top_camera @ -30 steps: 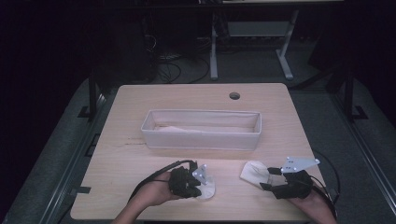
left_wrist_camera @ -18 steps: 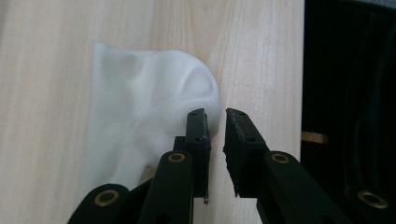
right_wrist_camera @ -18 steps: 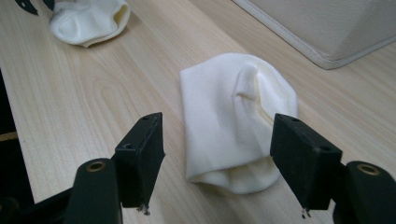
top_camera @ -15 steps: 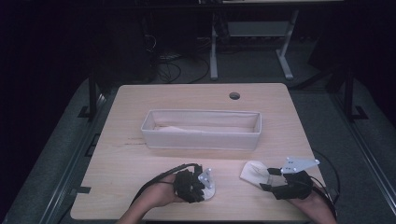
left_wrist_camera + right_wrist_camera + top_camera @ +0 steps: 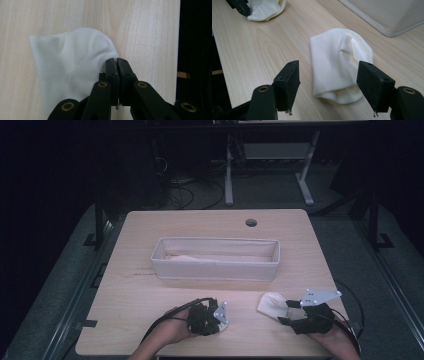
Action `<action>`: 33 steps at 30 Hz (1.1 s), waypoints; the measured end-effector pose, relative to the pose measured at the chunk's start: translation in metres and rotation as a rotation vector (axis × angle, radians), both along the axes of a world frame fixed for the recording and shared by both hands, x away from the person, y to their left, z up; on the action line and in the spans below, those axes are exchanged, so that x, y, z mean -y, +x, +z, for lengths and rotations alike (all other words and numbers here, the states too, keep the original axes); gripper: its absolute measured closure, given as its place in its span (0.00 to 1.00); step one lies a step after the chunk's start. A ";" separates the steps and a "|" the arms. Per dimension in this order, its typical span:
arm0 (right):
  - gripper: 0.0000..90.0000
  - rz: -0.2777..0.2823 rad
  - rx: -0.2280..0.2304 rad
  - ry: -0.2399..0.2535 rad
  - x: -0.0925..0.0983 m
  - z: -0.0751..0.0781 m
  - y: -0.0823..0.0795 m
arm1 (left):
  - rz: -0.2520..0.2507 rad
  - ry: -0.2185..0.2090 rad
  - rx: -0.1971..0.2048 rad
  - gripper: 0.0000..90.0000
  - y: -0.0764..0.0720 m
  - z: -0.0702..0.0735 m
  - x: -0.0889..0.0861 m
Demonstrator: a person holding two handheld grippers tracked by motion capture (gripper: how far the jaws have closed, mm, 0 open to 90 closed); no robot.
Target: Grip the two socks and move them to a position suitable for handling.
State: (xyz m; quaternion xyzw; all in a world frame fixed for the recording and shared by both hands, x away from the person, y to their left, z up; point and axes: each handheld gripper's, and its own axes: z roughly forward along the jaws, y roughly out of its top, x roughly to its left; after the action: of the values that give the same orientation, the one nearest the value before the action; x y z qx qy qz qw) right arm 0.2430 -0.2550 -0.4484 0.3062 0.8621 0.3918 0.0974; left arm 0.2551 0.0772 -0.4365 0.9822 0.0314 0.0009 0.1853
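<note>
Left gripper view shows my left gripper [image 5: 117,61] clenched at the edge of the white sock [image 5: 72,65], near table edge; my right gripper [image 5: 328,82] gapes around the cream sock [image 5: 337,67]

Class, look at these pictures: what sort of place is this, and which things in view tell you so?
Probably a lab or workshop set up for recording, not a home: a plain wooden table under dark surroundings, loose cables on the floor behind, and metal desk legs beyond. A fabric bin and socks serve as props.
</note>
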 end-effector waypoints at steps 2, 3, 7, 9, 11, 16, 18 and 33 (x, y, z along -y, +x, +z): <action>0.38 0.000 0.002 -0.002 0.000 0.000 0.000 | -0.002 0.000 -0.011 1.00 0.001 0.001 0.000; 0.38 0.001 0.000 0.000 0.001 0.000 0.000 | -0.003 0.001 -0.019 1.00 0.001 0.001 -0.001; 0.38 -0.006 0.003 0.001 0.002 0.001 -0.001 | -0.010 -0.003 -0.036 1.00 0.001 0.009 -0.005; 0.38 -0.005 0.002 0.002 0.002 0.001 -0.001 | -0.015 -0.016 -0.039 1.00 0.001 0.015 -0.007; 0.38 -0.004 0.000 0.001 0.001 0.001 -0.001 | -0.020 -0.033 -0.046 1.00 0.002 0.022 -0.010; 0.38 -0.002 0.002 -0.001 0.001 0.001 -0.001 | -0.036 -0.096 -0.084 1.00 0.003 0.038 -0.016; 0.38 -0.003 0.005 0.001 0.001 0.001 -0.002 | -0.048 -0.127 -0.105 1.00 0.003 0.045 -0.018; 0.38 0.004 0.000 0.004 0.000 0.001 -0.002 | 0.156 -0.126 0.090 0.87 0.064 0.061 -0.034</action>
State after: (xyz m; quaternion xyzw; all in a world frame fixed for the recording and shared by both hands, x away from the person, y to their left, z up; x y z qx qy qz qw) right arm 0.2411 -0.2549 -0.4474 0.3047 0.8619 0.3939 0.0959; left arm 0.3186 0.1114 -0.3758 0.9622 0.0993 0.0572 0.2471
